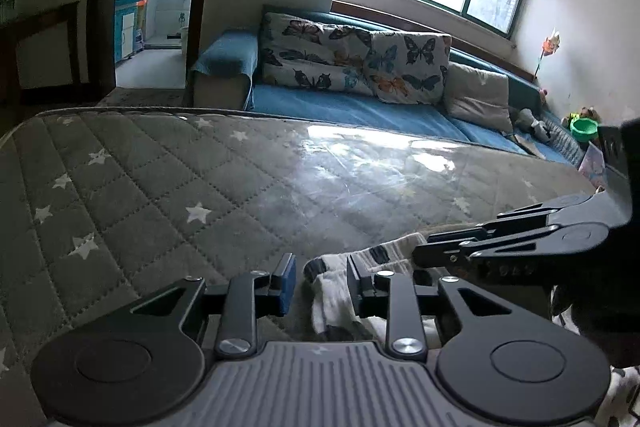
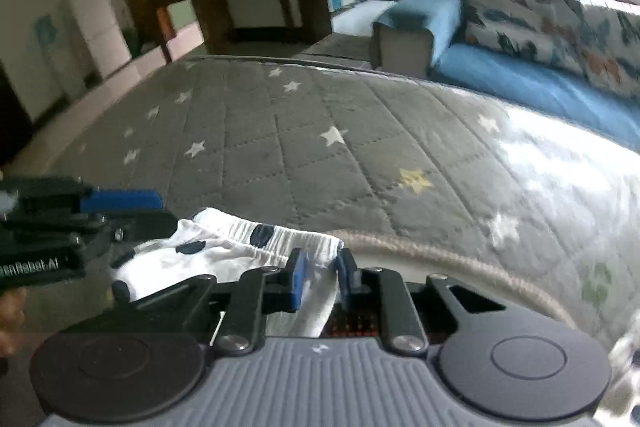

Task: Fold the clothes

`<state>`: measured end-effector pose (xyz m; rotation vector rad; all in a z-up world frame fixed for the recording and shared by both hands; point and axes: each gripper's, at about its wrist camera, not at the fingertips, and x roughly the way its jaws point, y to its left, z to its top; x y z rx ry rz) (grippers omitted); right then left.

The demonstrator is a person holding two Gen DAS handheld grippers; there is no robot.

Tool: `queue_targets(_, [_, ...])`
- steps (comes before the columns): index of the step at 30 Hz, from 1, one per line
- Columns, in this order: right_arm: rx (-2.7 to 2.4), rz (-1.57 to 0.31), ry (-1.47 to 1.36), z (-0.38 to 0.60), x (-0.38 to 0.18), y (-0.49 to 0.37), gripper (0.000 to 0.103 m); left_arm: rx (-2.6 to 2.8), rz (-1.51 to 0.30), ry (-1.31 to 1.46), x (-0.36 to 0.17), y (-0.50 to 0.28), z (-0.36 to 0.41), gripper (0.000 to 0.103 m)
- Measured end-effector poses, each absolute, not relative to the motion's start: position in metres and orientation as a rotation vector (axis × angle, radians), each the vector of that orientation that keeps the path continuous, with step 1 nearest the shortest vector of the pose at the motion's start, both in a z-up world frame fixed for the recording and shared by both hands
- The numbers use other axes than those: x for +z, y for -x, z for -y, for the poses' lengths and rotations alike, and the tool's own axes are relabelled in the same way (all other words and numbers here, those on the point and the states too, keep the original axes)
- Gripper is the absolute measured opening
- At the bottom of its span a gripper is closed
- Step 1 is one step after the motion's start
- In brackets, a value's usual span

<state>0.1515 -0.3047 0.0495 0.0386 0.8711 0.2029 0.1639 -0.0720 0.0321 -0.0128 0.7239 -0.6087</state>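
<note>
The left hand-held gripper (image 1: 322, 283) stands with its fingers apart, the white dotted garment (image 1: 344, 291) bunched between them, touching the right finger; no pinch shows. The right hand-held gripper (image 2: 320, 277) is clamped on the garment's (image 2: 224, 247) elastic edge, low over the grey starred mattress (image 2: 320, 123). Both grippers lie close, pointing across each other. The right-wrist view is blurred, and the garment's lower part is hidden beneath the grippers.

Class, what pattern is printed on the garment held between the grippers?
Dark navy spots on white fabric, on the garment; clearest in the right wrist view.
</note>
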Motion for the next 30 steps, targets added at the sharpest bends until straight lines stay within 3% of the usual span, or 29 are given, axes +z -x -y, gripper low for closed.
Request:
queue_targets(2, [0.200,-0.858,0.004,0.298,0.049,-0.153,0.007,-0.610,-0.723,0.021,0.032,-0.165,0.071,0.031])
queue_targets(5, [0.141,-0.814,0.037,0.294,0.052,-0.161,0.006,-0.613,-0.715,0.037,0.032,-0.166,0.070,0.037])
queue_targets(12, [0.044,-0.808,0.037,0.299,0.041,-0.196,0.006,-0.666,-0.699,0.009,0.031,-0.154,0.086,0.037])
queue_targets(15, [0.046,-0.823,0.044,0.303,0.040,-0.205,0.014,-0.696,-0.703,-0.005,0.030,-0.150,0.099,0.037])
queue_targets(16, [0.042,-0.828,0.042,0.306,0.043,-0.204,0.024,-0.699,-0.709,-0.017,0.028,-0.149,0.103,0.037])
queue_targets(24, [0.015,-0.850,0.068,0.351,0.081,-0.148,0.030,-0.655,-0.772,-0.060,0.014,-0.151,0.116,0.036])
queue_targets(30, [-0.088,-0.927,0.090,0.403,0.078,-0.083,0.030,-0.671,-0.784,-0.058,0.026,-0.133,0.112,0.037])
